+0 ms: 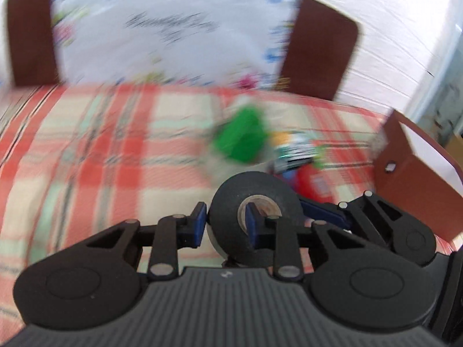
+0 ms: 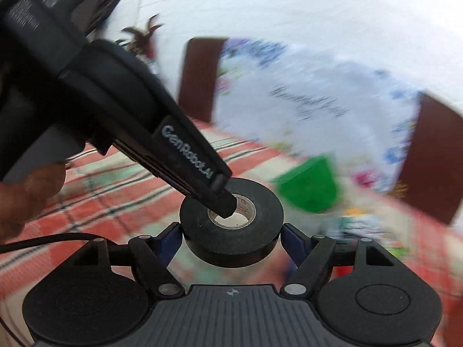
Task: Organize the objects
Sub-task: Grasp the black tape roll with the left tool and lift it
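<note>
The bed (image 1: 86, 150), spread with a checked cover, carries a blurred green object (image 1: 240, 138); above it the right gripper (image 2: 231, 235) brackets the black tape roll (image 2: 231, 231), probably to take it; the left gripper (image 1: 225, 222) jaws pinch its wall through the core.

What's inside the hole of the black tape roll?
One finger of the left gripper pokes into the hole of the black tape roll, pinching its wall. Behind it shows the pale cardboard core. The finger covers the rest of the hole.
</note>
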Tool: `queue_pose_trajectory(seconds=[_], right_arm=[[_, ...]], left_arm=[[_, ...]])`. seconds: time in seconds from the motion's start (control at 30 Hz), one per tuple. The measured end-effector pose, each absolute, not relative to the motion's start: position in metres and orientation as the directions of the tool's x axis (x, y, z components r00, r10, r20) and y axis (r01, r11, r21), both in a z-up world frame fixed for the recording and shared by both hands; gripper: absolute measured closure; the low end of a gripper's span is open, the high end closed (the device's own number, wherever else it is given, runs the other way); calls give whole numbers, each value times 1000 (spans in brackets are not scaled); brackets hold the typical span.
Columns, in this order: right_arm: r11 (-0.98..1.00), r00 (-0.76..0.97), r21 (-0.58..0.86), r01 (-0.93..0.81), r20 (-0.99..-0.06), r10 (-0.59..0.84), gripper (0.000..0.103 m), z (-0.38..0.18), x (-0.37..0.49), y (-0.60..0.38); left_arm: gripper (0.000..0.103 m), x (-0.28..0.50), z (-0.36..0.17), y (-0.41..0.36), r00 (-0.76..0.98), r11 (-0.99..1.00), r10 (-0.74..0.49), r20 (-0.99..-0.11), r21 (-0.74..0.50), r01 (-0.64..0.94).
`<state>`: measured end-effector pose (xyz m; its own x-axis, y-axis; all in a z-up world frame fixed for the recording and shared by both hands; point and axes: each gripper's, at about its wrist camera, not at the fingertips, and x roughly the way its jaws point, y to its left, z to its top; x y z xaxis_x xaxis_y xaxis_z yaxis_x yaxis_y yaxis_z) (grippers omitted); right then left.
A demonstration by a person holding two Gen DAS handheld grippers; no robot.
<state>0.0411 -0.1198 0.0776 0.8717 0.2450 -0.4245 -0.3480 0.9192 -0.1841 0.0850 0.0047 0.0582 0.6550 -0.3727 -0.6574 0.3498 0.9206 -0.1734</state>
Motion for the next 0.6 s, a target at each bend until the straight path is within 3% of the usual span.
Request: queue_pose_trajectory(seconds=[0.4,0.6], right_arm=[[962,953,-237,136,-233,-192,31,131,-54,-311],[935,901,-174,311,-260,-348,31,130,-98,-400]], left_arm=[[72,59,119,-237,554,713,-608,-569,-85,696],[72,52,110,-329,449,616,-667,-594,-101,781]])
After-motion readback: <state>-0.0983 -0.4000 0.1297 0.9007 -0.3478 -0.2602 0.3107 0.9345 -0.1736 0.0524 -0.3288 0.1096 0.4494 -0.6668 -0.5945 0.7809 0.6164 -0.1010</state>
